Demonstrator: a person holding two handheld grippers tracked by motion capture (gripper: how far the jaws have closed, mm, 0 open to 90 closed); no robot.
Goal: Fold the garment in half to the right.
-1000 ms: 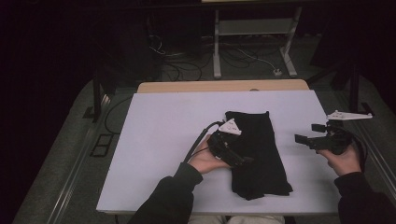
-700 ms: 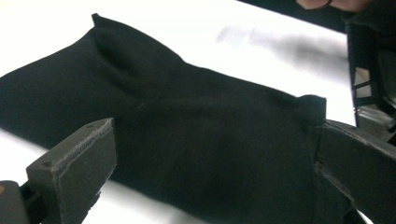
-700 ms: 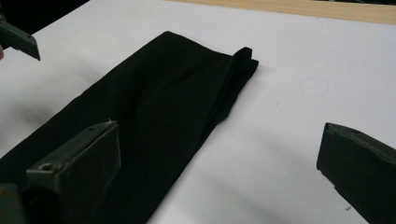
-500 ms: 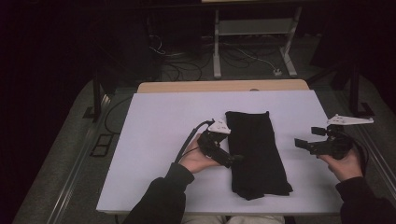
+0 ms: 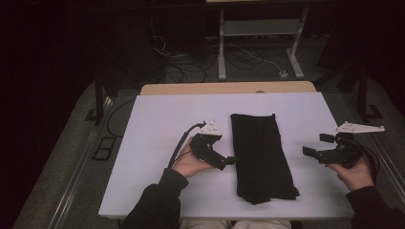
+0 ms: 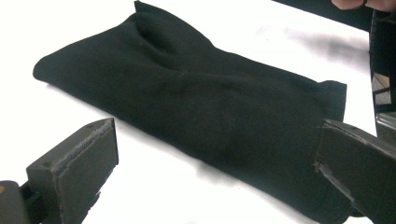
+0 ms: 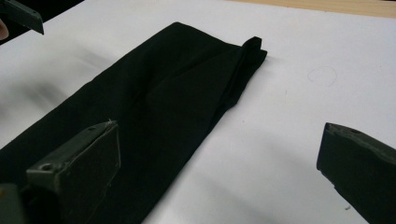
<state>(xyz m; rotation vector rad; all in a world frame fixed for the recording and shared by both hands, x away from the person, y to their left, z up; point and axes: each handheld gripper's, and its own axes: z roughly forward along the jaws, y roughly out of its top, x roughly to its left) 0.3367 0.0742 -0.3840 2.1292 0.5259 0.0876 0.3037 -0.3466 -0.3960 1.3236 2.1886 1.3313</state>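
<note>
A black cloth (image 5: 260,157) lies folded into a long strip on the white table (image 5: 153,119), running from far to near. My left gripper (image 5: 228,161) rests beside the strip's left edge, jaws open and pointing at it. In the left gripper view the cloth (image 6: 201,107) lies just past the wide-open left gripper (image 6: 215,175), nothing held. My right gripper (image 5: 316,144) hovers open a little right of the cloth, apart from it. In the right gripper view the cloth (image 7: 154,112) lies ahead and left of the open right gripper (image 7: 219,172).
A wooden tabletop edge (image 5: 224,88) shows behind the white surface. On the dark floor beyond are cables (image 5: 239,57) and a metal stand (image 5: 258,28). Bare white surface lies left of my left hand and between the cloth and my right gripper.
My left gripper has drawn back leftward off the cloth to its left edge. The cloth now lies flat and straight. The right gripper has barely shifted.
</note>
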